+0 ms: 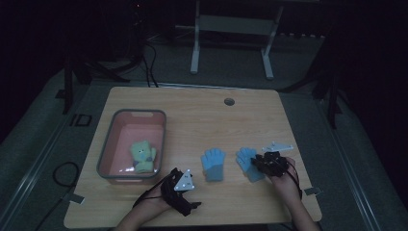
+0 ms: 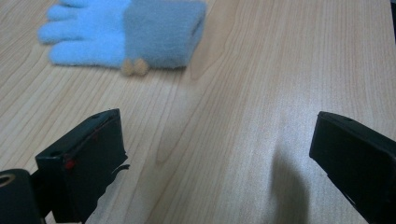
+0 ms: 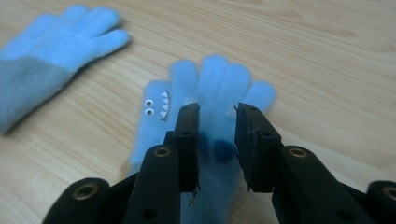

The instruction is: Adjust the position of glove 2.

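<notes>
Two light blue gloves with grey cuffs lie flat on the wooden table (image 1: 202,120), fingers pointing away from me. My right gripper (image 1: 257,163) (image 3: 217,121) hovers over the right glove (image 1: 245,159) (image 3: 215,88), its jaws a narrow gap apart with the glove's palm showing between them and no fabric pinched. That glove has a small face with eyes and teeth on its thumb. The left glove (image 1: 213,164) (image 2: 126,32) (image 3: 51,51) lies beside it. My left gripper (image 1: 179,174) (image 2: 217,154) rests near the front edge, jaws wide open over bare wood.
A pink basin (image 1: 139,112) stands at the left of the table with a yellow-green glove (image 1: 143,156) inside. A round cable hole (image 1: 229,101) sits near the far edge. A white metal frame (image 1: 231,29) stands beyond the table.
</notes>
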The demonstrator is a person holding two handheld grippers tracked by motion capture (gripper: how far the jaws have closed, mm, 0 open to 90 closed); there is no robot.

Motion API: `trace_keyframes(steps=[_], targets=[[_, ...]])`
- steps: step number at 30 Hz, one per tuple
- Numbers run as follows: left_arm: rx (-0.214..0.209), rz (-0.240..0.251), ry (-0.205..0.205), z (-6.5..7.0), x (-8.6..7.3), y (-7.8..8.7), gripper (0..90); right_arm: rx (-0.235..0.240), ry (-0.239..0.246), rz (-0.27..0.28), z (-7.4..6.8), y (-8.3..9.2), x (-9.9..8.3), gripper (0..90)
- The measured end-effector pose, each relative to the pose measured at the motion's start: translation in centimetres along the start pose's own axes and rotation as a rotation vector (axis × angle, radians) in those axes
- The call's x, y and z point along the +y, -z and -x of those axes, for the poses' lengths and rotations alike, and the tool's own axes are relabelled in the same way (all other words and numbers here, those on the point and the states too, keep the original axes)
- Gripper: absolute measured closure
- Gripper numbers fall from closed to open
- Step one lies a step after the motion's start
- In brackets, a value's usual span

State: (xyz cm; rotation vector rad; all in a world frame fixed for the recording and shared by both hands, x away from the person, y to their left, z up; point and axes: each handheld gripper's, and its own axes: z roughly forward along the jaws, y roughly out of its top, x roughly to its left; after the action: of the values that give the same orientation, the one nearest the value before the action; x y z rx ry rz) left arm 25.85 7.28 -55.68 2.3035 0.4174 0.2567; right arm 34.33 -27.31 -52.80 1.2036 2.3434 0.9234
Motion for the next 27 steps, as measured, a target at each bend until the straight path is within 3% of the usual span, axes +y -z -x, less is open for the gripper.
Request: trace_keyframes(steps=[1,2,3,5,7,9,11,14,19,21,23,27], targets=[[0.001,0.001,0.004,0.0,0.0,0.0,3.6,0.047,0.022,-0.001,0.5,-0.3,-0.1,69.3],[0.004,0.001,0.004,0.0,0.0,0.0,3.6,0.047,0.022,-0.001,0.5,-0.3,-0.1,69.3],[0.001,0.01,0.01,0.0,-0.1,0.0,3.6,0.093,0.051,0.007,0.8,-0.6,-0.2,68.1],[0.001,0.012,0.011,0.0,-0.1,0.0,3.6,0.12,0.092,0.005,1.0,-0.8,-0.2,67.3],[0.003,0.009,0.007,-0.1,-0.1,0.1,3.6,0.12,0.092,0.005,1.0,-0.8,-0.2,67.3],[0.004,0.004,0.003,-0.1,-0.1,0.0,3.6,0.167,0.137,0.004,1.3,-1.1,-0.4,66.1],[0.004,0.004,0.003,-0.1,-0.1,0.0,3.6,0.166,0.174,-0.016,1.4,-1.6,-0.8,64.7],[0.008,0.009,0.005,-0.1,-0.1,0.1,3.6,0.179,0.164,0.0,1.6,-1.6,-1.0,67.2],[0.008,0.01,0.006,-0.1,-0.2,0.1,3.6,0.141,0.146,0.044,1.0,-1.7,-1.7,77.1],[0.008,0.011,0.005,-0.1,-0.2,0.1,3.6,0.098,0.108,0.064,0.5,-1.7,-2.0,83.1],[0.007,0.011,0.006,-0.1,-0.1,0.1,3.6,0.043,0.11,0.063,-0.3,-1.6,-2.0,85.2],[0.007,0.019,0.011,-0.1,-0.1,0.2,3.6,-0.04,0.055,0.071,-1.6,-1.2,-1.3,87.0]])
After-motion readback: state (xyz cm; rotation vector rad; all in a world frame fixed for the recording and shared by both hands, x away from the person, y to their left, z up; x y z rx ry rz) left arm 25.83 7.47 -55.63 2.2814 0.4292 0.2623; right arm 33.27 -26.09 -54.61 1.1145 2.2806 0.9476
